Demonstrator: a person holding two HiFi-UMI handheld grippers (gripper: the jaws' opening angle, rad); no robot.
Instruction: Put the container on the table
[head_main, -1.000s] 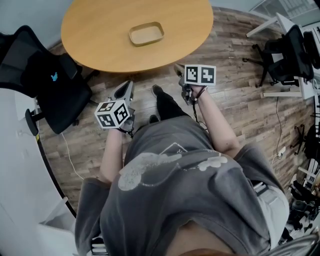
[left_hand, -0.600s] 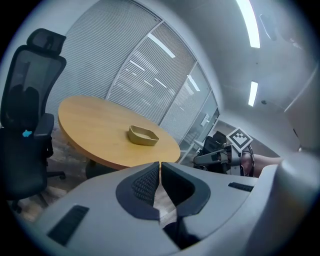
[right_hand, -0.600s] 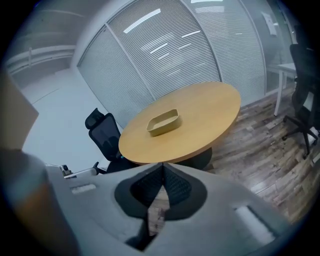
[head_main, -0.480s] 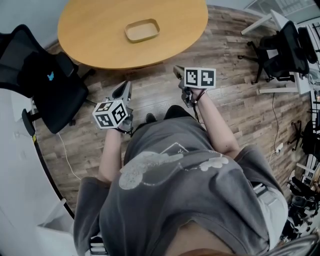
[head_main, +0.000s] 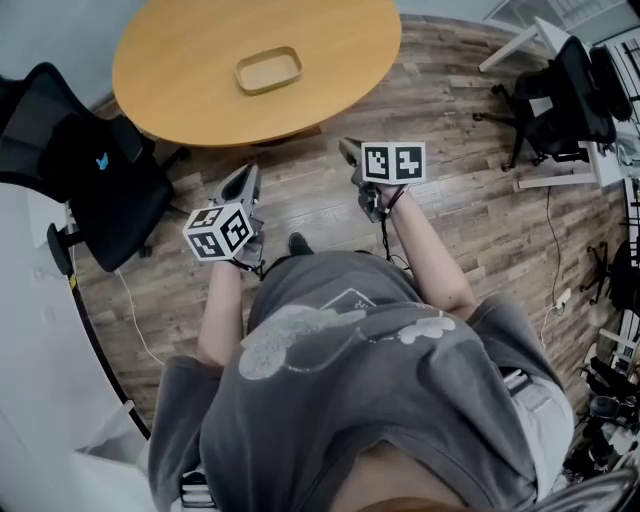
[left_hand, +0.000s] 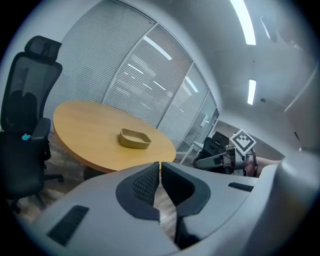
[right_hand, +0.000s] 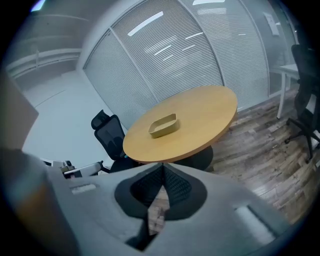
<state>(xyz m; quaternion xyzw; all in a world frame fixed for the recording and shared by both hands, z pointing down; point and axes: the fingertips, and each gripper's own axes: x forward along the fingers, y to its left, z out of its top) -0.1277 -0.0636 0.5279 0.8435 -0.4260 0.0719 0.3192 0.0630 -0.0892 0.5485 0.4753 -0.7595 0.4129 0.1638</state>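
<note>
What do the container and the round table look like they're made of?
The container: tan, matte, thin raised rim; looks like wood, bamboo or moulded fibre, cannot tell which. The round table: smooth, even honey-coloured top, probably wood veneer or laminate.

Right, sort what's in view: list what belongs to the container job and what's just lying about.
Job in hand:
container, already resting on the table
left gripper and right gripper, both shut and empty

Lying about:
black office chair beside the table
second black chair at far right
white cable
</note>
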